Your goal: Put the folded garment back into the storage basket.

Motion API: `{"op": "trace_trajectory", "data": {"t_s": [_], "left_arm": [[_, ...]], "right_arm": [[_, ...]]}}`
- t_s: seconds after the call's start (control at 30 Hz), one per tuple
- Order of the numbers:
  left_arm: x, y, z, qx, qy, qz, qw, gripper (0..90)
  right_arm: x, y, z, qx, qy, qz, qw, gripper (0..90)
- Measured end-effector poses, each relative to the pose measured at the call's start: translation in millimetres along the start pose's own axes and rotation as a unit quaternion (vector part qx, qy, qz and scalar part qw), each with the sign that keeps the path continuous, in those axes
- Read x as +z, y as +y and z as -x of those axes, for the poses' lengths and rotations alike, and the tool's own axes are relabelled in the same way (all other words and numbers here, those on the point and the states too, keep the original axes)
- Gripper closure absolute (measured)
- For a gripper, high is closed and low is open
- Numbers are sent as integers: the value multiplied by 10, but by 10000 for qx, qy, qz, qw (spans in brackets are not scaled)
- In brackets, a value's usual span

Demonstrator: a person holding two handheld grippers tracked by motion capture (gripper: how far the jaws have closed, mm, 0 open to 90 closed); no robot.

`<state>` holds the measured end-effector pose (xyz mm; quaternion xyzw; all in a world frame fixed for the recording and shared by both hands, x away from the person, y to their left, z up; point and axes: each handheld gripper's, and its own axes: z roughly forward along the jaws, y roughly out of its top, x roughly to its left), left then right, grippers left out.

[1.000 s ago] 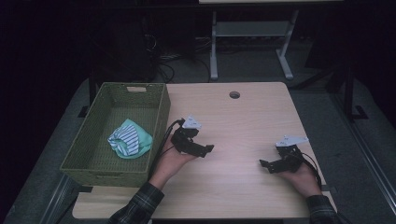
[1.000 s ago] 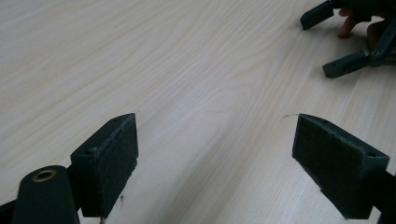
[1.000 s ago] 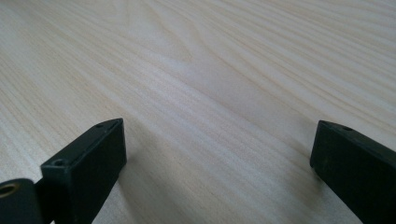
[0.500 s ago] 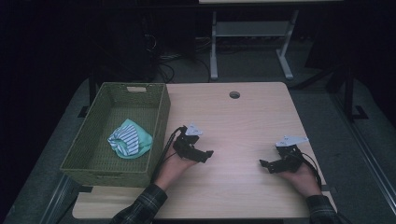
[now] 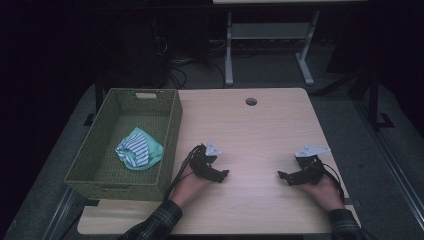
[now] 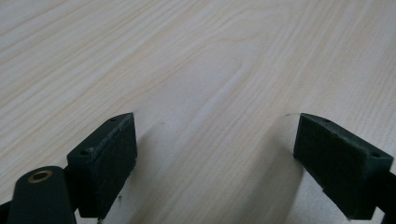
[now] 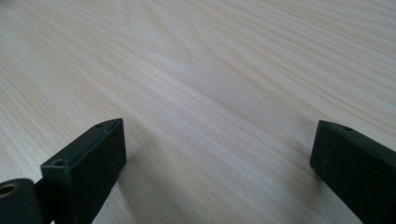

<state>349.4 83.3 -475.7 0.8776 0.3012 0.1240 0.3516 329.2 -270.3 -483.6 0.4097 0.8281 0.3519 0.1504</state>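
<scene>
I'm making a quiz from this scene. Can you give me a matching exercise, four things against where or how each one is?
Things:
1. cloth
2. basket
3. left claw
4. hole

Places or states:
A. open, over bare wood
B. at the table's far edge
C. lying crumpled in the basket
D. at the table's left side

Pairs: 1-C, 2-D, 3-A, 4-B
</scene>
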Motion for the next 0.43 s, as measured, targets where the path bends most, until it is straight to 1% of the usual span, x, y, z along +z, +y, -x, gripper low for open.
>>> {"op": "trace_trajectory", "data": {"t_s": [0.07,0.1,0.43], "left_arm": [[0,-20,5,16,-10,79,10000,124],[5,-34,4,31,-7,160,9999,124],[1,-41,2,32,-23,160,9999,125]], "right_arm": [[0,0,0,-1,0,0,10000,31],[0,0,0,1,-1,1,10000,32],[0,0,-1,1,-1,1,10000,32]]}}
